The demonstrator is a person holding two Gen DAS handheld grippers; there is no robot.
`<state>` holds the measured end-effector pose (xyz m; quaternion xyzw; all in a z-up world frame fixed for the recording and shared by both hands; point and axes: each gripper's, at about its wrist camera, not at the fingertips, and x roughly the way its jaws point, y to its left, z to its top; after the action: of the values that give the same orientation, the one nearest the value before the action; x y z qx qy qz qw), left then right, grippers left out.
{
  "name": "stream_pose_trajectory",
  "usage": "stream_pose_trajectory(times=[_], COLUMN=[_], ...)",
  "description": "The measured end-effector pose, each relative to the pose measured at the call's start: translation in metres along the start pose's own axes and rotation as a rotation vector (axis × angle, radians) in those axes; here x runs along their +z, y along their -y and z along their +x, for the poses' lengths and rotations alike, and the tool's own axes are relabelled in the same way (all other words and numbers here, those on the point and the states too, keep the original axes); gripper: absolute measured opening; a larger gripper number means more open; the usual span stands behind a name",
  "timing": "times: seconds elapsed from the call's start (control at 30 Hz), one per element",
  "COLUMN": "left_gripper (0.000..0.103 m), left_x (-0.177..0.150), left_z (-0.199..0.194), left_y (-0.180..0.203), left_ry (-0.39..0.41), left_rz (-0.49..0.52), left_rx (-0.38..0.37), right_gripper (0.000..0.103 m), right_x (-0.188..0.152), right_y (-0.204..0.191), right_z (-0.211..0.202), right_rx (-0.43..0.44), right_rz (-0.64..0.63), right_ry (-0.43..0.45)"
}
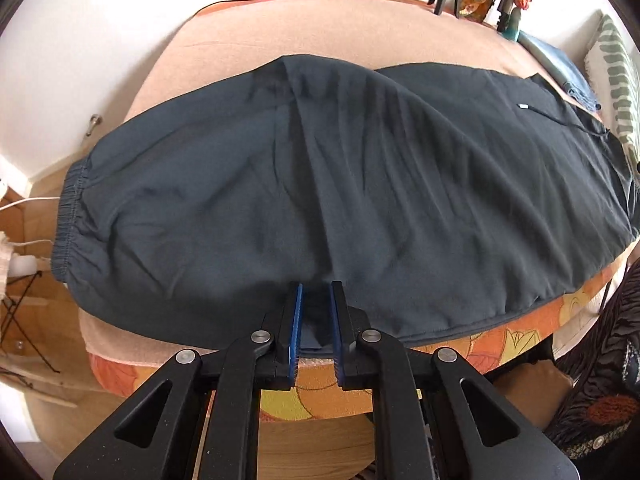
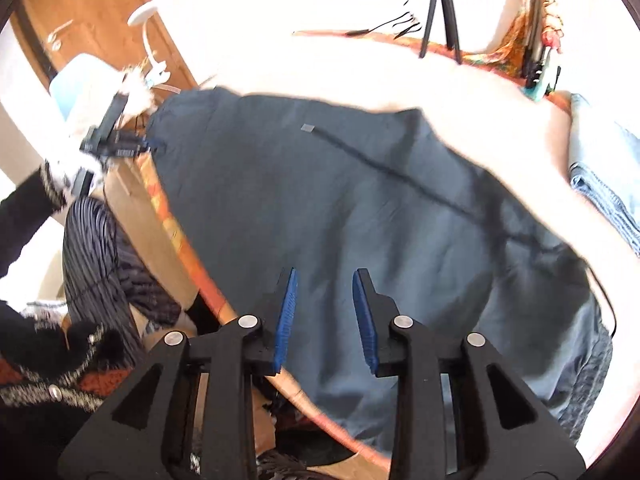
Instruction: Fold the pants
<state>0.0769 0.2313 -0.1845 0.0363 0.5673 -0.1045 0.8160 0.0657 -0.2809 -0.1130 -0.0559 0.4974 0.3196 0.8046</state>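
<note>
Dark grey pants (image 1: 360,180) lie spread across a peach blanket (image 1: 300,24), with an elastic hem (image 1: 68,216) at the left and a drawstring (image 1: 523,105) at the right. My left gripper (image 1: 316,286) is at the near edge of the pants, and a fold of the dark cloth fills the narrow gap between its blue pads (image 1: 297,320). The right wrist view shows this gripper (image 2: 154,145) at the far left edge of the pants (image 2: 320,184). My right gripper (image 2: 326,272) hovers open over the near part of the cloth, with nothing between its pads.
An orange patterned cover (image 1: 500,340) shows under the blanket at the near edge. A black tripod (image 2: 440,12) and cables stand at the back. Folded jeans (image 2: 600,176) lie at the right. A person's dark sleeve (image 2: 24,208) and striped clothing (image 2: 92,248) are at the left.
</note>
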Motion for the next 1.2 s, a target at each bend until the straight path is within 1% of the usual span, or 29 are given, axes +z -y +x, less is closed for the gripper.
stream_pose_trajectory(times=[0.07, 0.13, 0.17, 0.27, 0.33, 0.37, 0.43, 0.47, 0.53, 0.63, 0.7, 0.77, 0.83, 0.87, 0.93, 1.0, 1.07, 1.13, 1.2], left_gripper=[0.012, 0.012, 0.012, 0.012, 0.012, 0.012, 0.012, 0.012, 0.012, 0.012, 0.012, 0.012, 0.012, 0.012, 0.012, 0.012, 0.012, 0.012, 0.012], left_x=[0.003, 0.008, 0.009, 0.018, 0.025, 0.028, 0.033, 0.034, 0.03, 0.027, 0.024, 0.022, 0.018, 0.018, 0.017, 0.015, 0.014, 0.012, 0.009], left_z=[0.0, 0.001, 0.001, -0.004, -0.012, -0.015, -0.02, -0.02, -0.016, -0.003, 0.002, 0.006, 0.005, 0.004, 0.003, 0.001, 0.0, 0.001, 0.0], left_y=[-0.005, -0.008, -0.011, -0.017, -0.025, -0.028, -0.04, -0.046, -0.057, -0.072, -0.08, -0.083, -0.087, -0.09, -0.094, -0.1, -0.104, -0.105, -0.108], left_ry=[-0.006, -0.006, -0.004, 0.021, 0.049, 0.062, 0.084, 0.089, 0.085, 0.067, 0.057, 0.054, 0.069, 0.07, 0.059, 0.052, 0.047, 0.051, 0.06], left_rz=[-0.01, -0.008, -0.01, -0.04, -0.056, -0.067, -0.105, -0.127, -0.16, -0.205, -0.236, -0.256, -0.277, -0.283, -0.282, -0.288, -0.283, -0.29, -0.311], left_rx=[0.001, 0.01, 0.018, 0.004, 0.01, 0.008, -0.01, -0.026, -0.033, -0.03, -0.028, -0.033, -0.044, -0.032, 0.001, 0.001, 0.018, 0.024, 0.013], right_gripper=[0.033, 0.041, 0.042, 0.048, 0.053, 0.054, 0.061, 0.063, 0.064, 0.064, 0.063, 0.055, 0.036, 0.03, 0.011, 0.007, 0.006, 0.005, 0.004], right_x=[0.018, 0.038, 0.047, 0.07, 0.084, 0.089, 0.102, 0.108, 0.117, 0.124, 0.127, 0.128, 0.129, 0.129, 0.13, 0.131, 0.136, 0.143, 0.148], right_y=[0.018, 0.041, 0.052, 0.082, 0.096, 0.101, 0.108, 0.112, 0.118, 0.123, 0.122, 0.118, 0.115, 0.112, 0.105, 0.097, 0.092, 0.097, 0.103], right_z=[-0.001, 0.006, 0.011, 0.036, 0.058, 0.067, 0.085, 0.093, 0.111, 0.132, 0.141, 0.147, 0.152, 0.154, 0.154, 0.148, 0.14, 0.132, 0.131], right_rx=[-0.001, 0.006, -0.009, 0.018, 0.025, 0.022, 0.011, 0.013, 0.012, 0.047, 0.063, 0.069, 0.069, 0.068, 0.061, 0.025, -0.013, -0.046, -0.076], right_rz=[0.052, 0.123, 0.149, 0.232, 0.279, 0.289, 0.298, 0.3, 0.314, 0.331, 0.315, 0.295, 0.273, 0.263, 0.24, 0.2, 0.175, 0.189, 0.201], right_ry=[0.034, 0.065, 0.078, 0.074, 0.065, 0.061, 0.05, 0.041, 0.019, -0.016, -0.039, -0.058, -0.073, -0.077, -0.073, -0.051, -0.014, 0.018, 0.027])
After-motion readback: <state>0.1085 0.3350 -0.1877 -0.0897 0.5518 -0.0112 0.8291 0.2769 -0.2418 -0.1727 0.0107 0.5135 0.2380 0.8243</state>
